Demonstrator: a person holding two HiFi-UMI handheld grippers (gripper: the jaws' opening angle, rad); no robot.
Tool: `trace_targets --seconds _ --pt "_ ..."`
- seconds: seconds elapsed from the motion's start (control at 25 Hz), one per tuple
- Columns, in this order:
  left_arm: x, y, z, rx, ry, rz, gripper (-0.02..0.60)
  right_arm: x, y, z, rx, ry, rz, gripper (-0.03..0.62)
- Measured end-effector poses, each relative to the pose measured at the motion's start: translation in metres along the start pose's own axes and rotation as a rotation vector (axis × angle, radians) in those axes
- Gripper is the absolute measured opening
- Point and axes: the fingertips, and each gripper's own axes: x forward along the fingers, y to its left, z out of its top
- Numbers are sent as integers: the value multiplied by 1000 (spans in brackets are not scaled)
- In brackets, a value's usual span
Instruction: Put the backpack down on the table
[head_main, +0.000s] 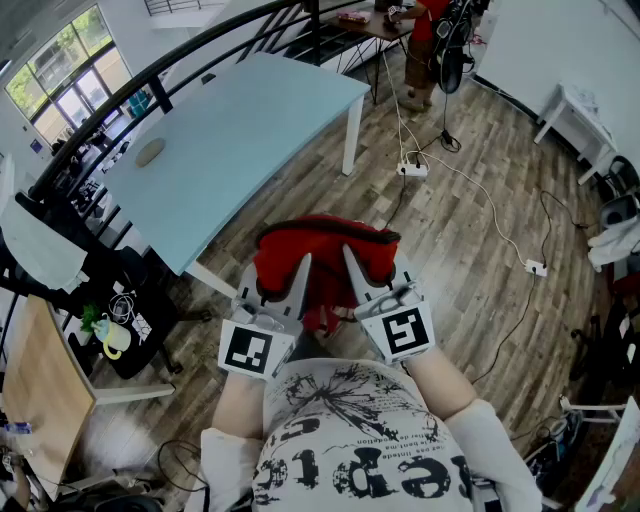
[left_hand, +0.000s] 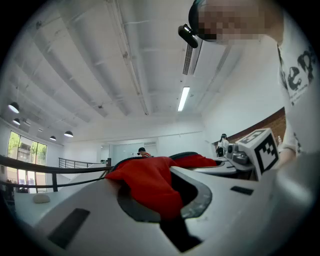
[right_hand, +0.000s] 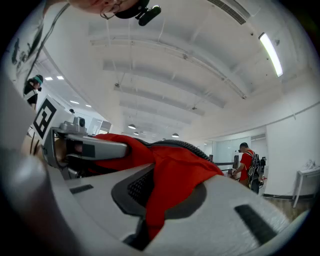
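**Backpack (head_main: 322, 250) held up in the air**

The red backpack is held up in front of the person, over the wood floor (head_main: 480, 230). It has not been put on the surface (head_main: 230, 140). The light blue surface is seen just past it, up and to the left in the head view.

The left gripper (head_main: 297, 270) and the right gripper (head_main: 352, 262) are held side by side and level, with the backpack bunched up between and over them. In the left gripper view, the fingers (left_hand: 240, 210) are pinched tight on a fold of the red cloth. In the right gripper view, the fingers (right_hand: 220, 195) are pinched on the red cloth in the same way.

A white cable (head_main: 412, 169) is seen on the floor by the surface's leg. A person (head_main: 420, 50) in a red top is seen far at the back.
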Motion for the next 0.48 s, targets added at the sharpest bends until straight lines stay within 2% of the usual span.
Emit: trace_targets --seconds 0.24,0.48 --pt "18 2 18 15 -44 -1 31 2 -11 -4 0 11 -7 18" --pt "30 3 3 3 -12 -19 31 7 -24 -16 27 26 -18 20"
